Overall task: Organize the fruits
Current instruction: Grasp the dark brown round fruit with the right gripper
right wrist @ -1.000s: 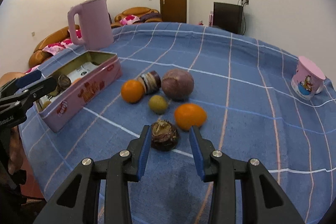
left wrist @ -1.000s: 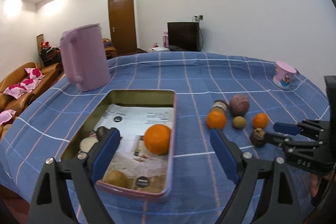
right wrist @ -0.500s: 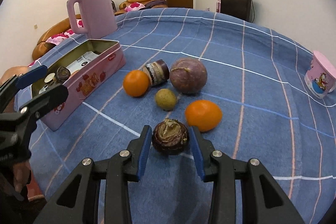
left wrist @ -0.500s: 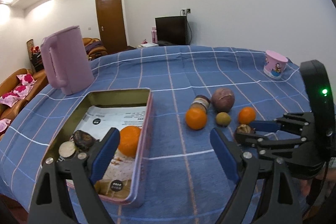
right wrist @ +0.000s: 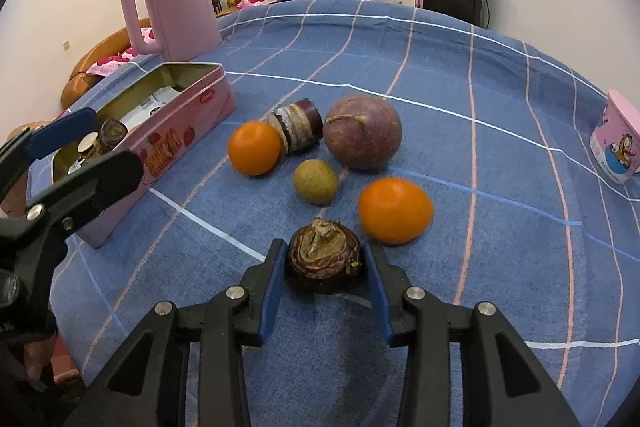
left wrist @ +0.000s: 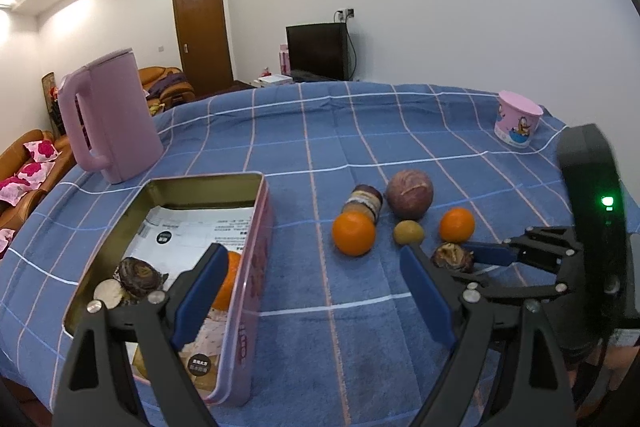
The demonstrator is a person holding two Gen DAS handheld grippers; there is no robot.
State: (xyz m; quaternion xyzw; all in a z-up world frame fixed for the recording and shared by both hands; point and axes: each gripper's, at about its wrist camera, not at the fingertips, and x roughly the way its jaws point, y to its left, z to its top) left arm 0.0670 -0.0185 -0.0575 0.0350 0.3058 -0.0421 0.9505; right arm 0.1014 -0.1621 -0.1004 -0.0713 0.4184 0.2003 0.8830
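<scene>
The fruits are partly sorted: an orange [left wrist: 230,281] and a dark brown bulb-like fruit [left wrist: 138,277] already lie in the pink tin [left wrist: 256,267] near the left edge of the surface [left wrist: 360,131], while two oranges [right wrist: 255,147] [right wrist: 394,209], a big purple fruit [right wrist: 362,131], a small green one [right wrist: 315,181] and a short jar-like piece [right wrist: 298,129] sit loose in a cluster near the middle.

What has changed over the last second is on the right. The right gripper [right wrist: 325,267] has closed in around a brown chestnut-like fruit [right wrist: 325,261] at the near side of the cluster; a second ago there was a clear gap on both sides, and now the blue pads sit against its flanks, narrow and holding it. It looks to be still resting on the cloth, or barely off it; I cannot tell which.

The left gripper [left wrist: 312,291] is wide and holds nothing. Its view has swung from over the tin toward the bare cloth between tin and cluster, so it seems to be leaving the tin after a drop.

The next fruit appears secured, ready for lifting and carrying to the tin.
</scene>
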